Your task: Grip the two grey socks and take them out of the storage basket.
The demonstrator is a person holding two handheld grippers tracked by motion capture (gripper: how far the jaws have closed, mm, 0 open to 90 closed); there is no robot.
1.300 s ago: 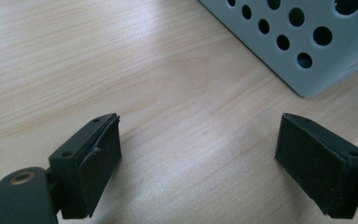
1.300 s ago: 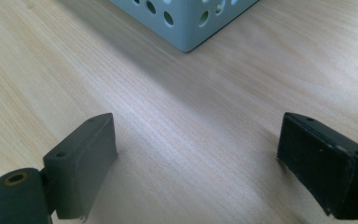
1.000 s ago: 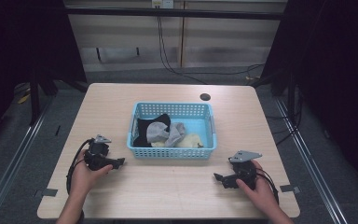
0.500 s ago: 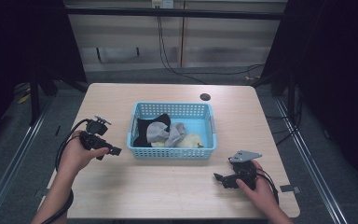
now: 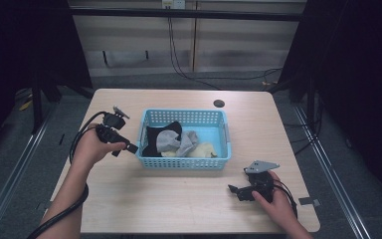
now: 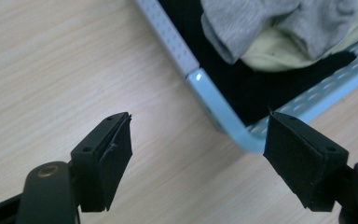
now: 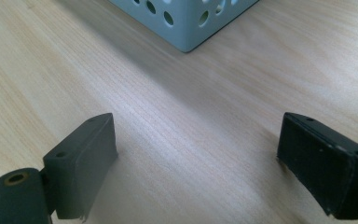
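Note:
A light blue perforated basket (image 5: 184, 163) stands mid-table with a black garment (image 5: 154, 138), a grey one (image 5: 176, 142) and a pale yellow one (image 5: 202, 149) inside. My left gripper (image 5: 129, 148) hovers open just off the basket's left front corner. In the left gripper view that gripper (image 6: 198, 154) has its jaws wide apart, the basket's corner (image 6: 214, 109) between them, with the grey cloth (image 6: 261, 23) and black cloth (image 6: 242, 88) beyond. My right gripper (image 5: 235, 190) rests low over the table at the front right, open and empty. In the right gripper view that gripper (image 7: 196, 163) faces a basket corner (image 7: 186, 23).
The light wooden table (image 5: 179, 204) has bare surface in front of and on both sides of the basket. A small black round disc (image 5: 219, 103) lies near the far edge. Cables run over the floor behind the table.
My left gripper has risen and moved farther from the person, then in toward the basket's left front corner. The right gripper has stayed put.

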